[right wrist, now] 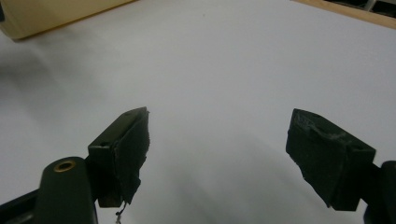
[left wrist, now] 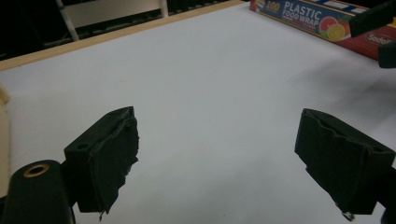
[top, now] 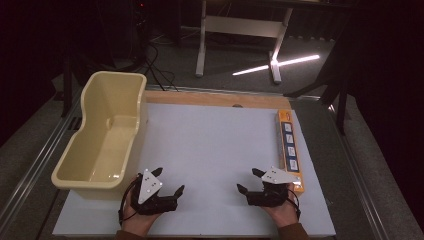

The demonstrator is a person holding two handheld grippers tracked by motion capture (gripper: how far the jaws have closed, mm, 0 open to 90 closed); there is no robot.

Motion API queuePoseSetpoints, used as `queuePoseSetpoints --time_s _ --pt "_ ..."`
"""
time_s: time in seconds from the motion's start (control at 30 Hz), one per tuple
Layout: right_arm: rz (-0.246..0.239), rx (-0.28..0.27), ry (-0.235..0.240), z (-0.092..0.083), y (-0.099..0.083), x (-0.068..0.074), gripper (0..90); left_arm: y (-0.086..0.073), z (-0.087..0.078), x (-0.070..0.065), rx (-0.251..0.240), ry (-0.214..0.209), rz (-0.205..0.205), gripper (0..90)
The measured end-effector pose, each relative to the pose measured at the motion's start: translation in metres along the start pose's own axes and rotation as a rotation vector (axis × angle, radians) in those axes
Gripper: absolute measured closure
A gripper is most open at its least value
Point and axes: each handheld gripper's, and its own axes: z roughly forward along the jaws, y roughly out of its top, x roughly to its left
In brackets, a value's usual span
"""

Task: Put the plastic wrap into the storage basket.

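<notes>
A long orange box of plastic food wrap lies along the right side of the white table top; its blue and red label reads in the left gripper view. A cream plastic tub stands at the left edge, with nothing inside it. My left gripper rests near the front edge just right of the tub, open, jaws wide apart over bare table. My right gripper sits near the front right, just left of the box's near end, also open with nothing between its jaws.
The tub's wall shows at the top left of the right gripper view. A wooden strip runs along the table's far edge. Beyond it stand white desk legs on a dark floor. Metal rails flank the table.
</notes>
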Motion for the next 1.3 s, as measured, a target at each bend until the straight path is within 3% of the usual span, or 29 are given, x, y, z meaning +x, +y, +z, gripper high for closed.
queuePoseSetpoints --time_s 0.33,0.87,1.07,1.3 --pt "0.014 -0.003 0.022 0.002 0.002 0.000 20.5 -0.001 -0.003 0.005 -0.014 0.032 -0.023 12.7" --pt "0.006 -0.001 0.022 -0.001 0.015 0.000 19.2 -0.001 -0.004 0.006 -0.019 0.031 -0.031 12.9" --pt "0.018 0.010 -0.008 -0.003 0.030 -0.012 19.2 0.000 -0.005 0.005 -0.024 0.038 -0.026 12.9" --pt "-0.004 0.038 -0.044 -0.005 0.048 -0.027 19.2 0.000 -0.005 0.005 -0.021 0.041 -0.022 12.8"
